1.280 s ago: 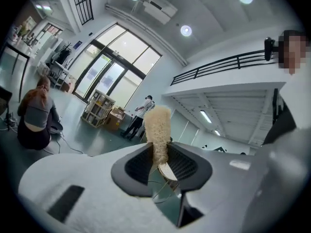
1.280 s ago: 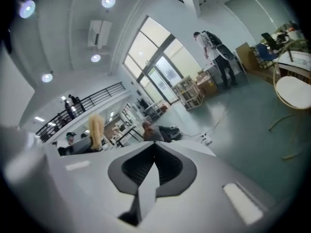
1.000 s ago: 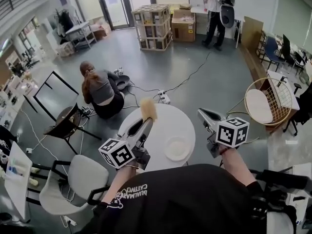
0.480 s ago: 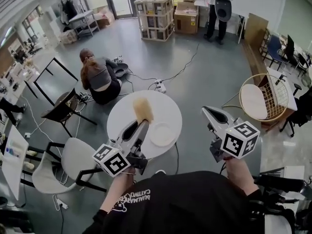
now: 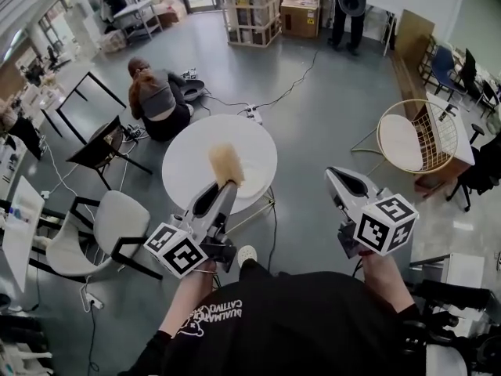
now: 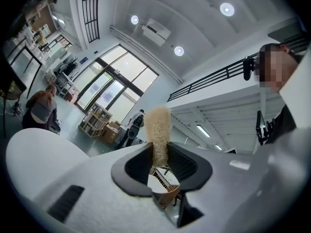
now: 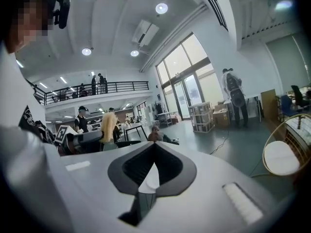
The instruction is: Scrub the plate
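Left gripper (image 5: 222,186): clenched on the tan scrub brush (image 5: 225,164), which shows against the round white table (image 5: 184,159).
Right gripper (image 5: 337,175): jaws pressed together, nothing between them, right of the table.
Plate: not distinguishable on the tabletop.

The right gripper (image 7: 155,145) is seen with jaws pressed together, nothing between them. At the left, a tan scrubber (image 7: 108,125) is held by the left gripper (image 7: 101,136). Far right, a person (image 7: 234,98) is seen standing beside boxes (image 7: 201,116).
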The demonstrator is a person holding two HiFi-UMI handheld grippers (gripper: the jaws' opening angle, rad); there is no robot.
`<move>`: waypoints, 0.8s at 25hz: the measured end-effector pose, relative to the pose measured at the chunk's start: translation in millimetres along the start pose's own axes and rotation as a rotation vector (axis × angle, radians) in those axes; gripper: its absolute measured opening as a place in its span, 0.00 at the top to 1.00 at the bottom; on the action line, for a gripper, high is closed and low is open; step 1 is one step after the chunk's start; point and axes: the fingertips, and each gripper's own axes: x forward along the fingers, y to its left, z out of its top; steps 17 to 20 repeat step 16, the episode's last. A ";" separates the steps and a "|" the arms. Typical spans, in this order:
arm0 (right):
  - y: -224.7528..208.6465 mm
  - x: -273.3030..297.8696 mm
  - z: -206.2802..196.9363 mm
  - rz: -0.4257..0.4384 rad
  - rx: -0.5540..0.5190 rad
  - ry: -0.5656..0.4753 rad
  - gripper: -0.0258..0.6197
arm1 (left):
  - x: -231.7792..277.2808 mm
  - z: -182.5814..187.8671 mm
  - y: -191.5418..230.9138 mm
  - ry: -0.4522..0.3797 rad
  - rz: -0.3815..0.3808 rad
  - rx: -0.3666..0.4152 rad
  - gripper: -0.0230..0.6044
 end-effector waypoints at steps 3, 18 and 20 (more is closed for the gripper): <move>0.7 -19.6 -9.6 0.009 0.010 0.003 0.95 | -9.2 -12.5 -17.7 0.003 0.010 0.014 0.82; 3.9 -45.6 -17.9 0.028 -0.007 0.010 0.95 | -32.5 -24.7 -46.5 0.001 0.043 0.033 0.82; 3.9 -45.6 -17.9 0.028 -0.007 0.010 0.95 | -32.5 -24.7 -46.5 0.001 0.043 0.033 0.82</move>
